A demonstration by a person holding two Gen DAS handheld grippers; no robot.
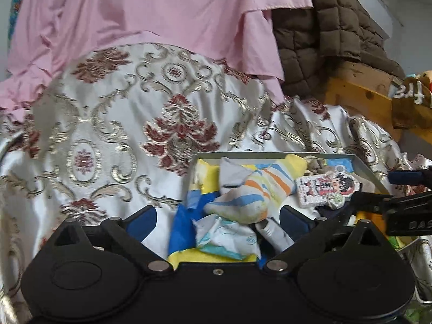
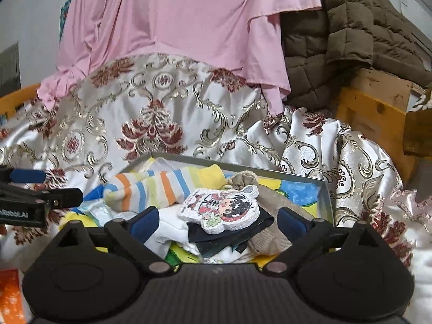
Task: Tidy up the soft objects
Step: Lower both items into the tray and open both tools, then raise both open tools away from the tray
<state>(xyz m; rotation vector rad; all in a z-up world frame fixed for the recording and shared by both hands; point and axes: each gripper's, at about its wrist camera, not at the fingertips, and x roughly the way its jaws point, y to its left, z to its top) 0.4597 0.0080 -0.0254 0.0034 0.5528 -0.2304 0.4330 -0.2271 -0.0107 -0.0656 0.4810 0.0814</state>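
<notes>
A grey box [image 1: 367,166] [image 2: 326,194] sits on a patterned satin cloth and holds several soft things. A striped sock [image 1: 259,189] [image 2: 151,189] lies on top, beside a flat cartoon-figure cushion [image 1: 326,189] [image 2: 224,208]. A beige cloth piece [image 2: 270,235] and white and blue fabric [image 1: 224,237] lie under them. My left gripper [image 1: 217,222] is open and empty just above the box's near left part. My right gripper [image 2: 218,222] is open and empty over the near right part, with the cushion between its fingers [image 2: 145,221]. Each gripper shows at the edge of the other's view.
The cream, gold and red satin cloth [image 1: 135,124] [image 2: 167,113] covers the surface. A pink garment [image 1: 162,13] [image 2: 189,27] hangs behind. A brown quilted jacket [image 1: 332,32] [image 2: 351,40] lies on a wooden frame [image 1: 359,94] [image 2: 372,108] at the right.
</notes>
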